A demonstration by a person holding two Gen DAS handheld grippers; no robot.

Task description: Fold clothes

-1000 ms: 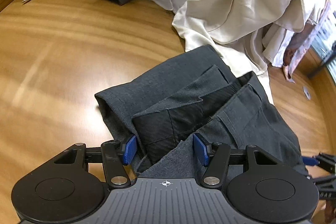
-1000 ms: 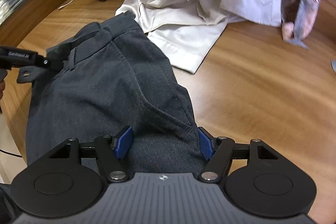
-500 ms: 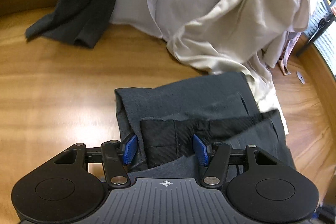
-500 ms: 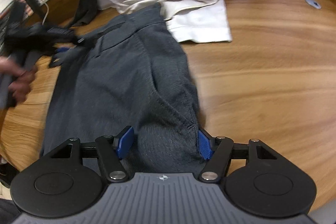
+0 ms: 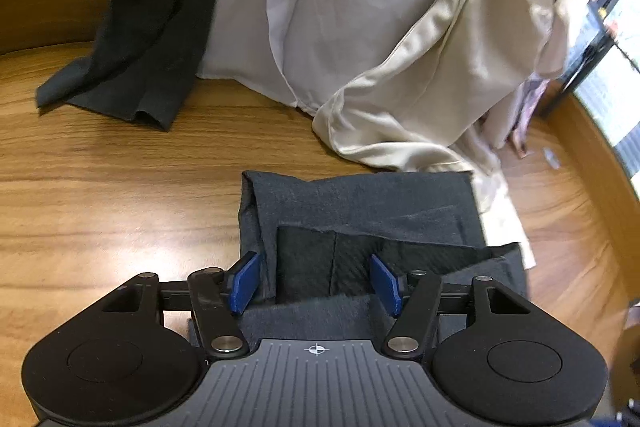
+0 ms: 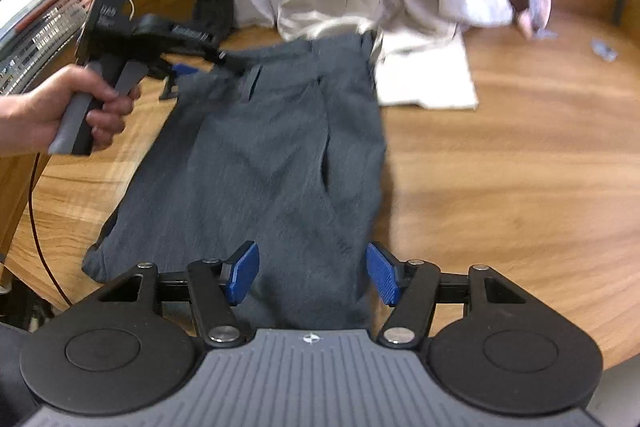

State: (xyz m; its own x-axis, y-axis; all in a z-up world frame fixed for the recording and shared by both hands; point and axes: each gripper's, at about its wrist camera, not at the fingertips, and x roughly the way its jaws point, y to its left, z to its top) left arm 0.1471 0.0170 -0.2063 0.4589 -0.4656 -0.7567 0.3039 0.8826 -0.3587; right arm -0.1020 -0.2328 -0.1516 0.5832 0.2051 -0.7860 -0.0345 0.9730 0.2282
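Dark grey trousers [image 6: 272,163] lie stretched on the wooden table [image 6: 520,187], waistband at the far end. My left gripper [image 5: 316,281] stands at the waistband corner [image 5: 360,211] with its jaws wide apart and cloth lying between them; it also shows in the right wrist view [image 6: 188,69], held by a hand. My right gripper [image 6: 312,273] is at the near end of the trousers, jaws apart, cloth between them.
A heap of cream and white garments [image 5: 380,47] and a black garment [image 5: 140,47] hang onto the table behind the trousers. A white folded piece [image 6: 424,83] lies by the waistband. The table edge and a cable [image 6: 36,211] are at the left.
Both grippers pulled apart along the trousers, stretching them out flat. The left gripper turned to face the waistband squarely. Both jaws stayed apart.
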